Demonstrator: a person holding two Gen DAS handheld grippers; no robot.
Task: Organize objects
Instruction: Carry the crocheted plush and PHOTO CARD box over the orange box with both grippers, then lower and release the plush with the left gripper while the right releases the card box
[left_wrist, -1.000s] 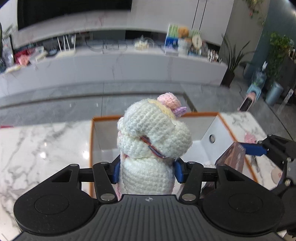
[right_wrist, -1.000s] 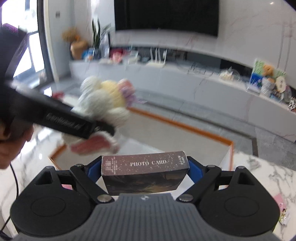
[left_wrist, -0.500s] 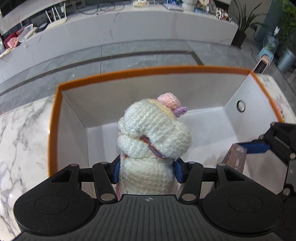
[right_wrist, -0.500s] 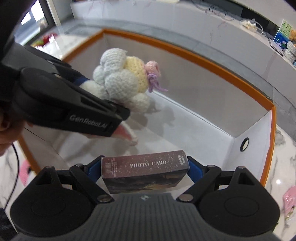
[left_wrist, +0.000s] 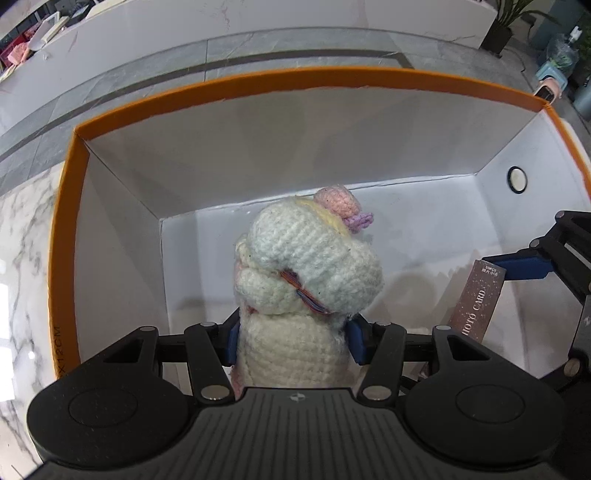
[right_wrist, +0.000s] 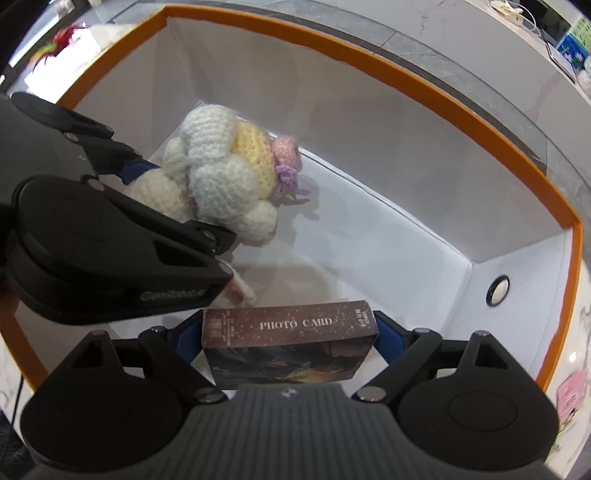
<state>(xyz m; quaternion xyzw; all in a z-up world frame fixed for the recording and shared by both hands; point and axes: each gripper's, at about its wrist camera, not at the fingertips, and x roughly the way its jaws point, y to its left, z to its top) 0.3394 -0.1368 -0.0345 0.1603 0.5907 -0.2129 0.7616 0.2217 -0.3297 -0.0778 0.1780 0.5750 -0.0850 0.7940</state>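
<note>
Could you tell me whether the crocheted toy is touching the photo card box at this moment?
Apart. The left wrist view shows bare white box floor between the crocheted toy and the photo card box.

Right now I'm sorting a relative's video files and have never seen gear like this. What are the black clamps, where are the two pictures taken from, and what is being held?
No robot is here: a person holds a two-finger clamp in each hand, and each clamp carries a wide-angle camera looking forward along its fingers. So each picture shows its own clamp at the bottom edge.

In the left-hand picture, the left gripper is shut on a crocheted toy, white with a pink and purple tuft. In the right-hand picture, the right gripper is shut on a brown box marked PHOTO CARD.

Both point steeply down into an open box, orange-rimmed with white walls, on a marble table. The box's floor is bare where it shows.
</note>
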